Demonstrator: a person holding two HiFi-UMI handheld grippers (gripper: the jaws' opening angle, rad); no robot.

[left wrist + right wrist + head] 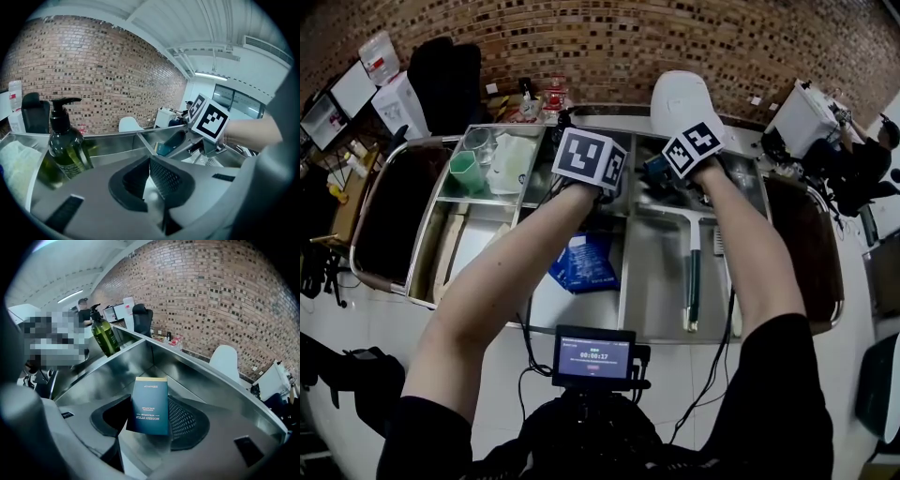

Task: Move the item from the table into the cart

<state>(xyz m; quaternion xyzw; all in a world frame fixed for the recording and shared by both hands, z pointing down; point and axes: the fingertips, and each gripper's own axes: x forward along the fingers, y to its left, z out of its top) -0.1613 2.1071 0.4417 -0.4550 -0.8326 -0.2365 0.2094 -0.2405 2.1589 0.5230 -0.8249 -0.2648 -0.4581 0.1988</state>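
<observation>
Brick wall (628,47) at the far side; nearer, a compartmented stainless cart (624,281). Pinched in the right gripper (149,420): a slim dark-teal carton (150,404), matte card with a gold end, long axis running out along the jaws, poised above the cart's far right bay. Likely remaining: lowering onto smooth sheet metal, then releasing. Left gripper (151,177) closed on nothing, near the middle divider; green pump bottle (65,150) to its left.
</observation>
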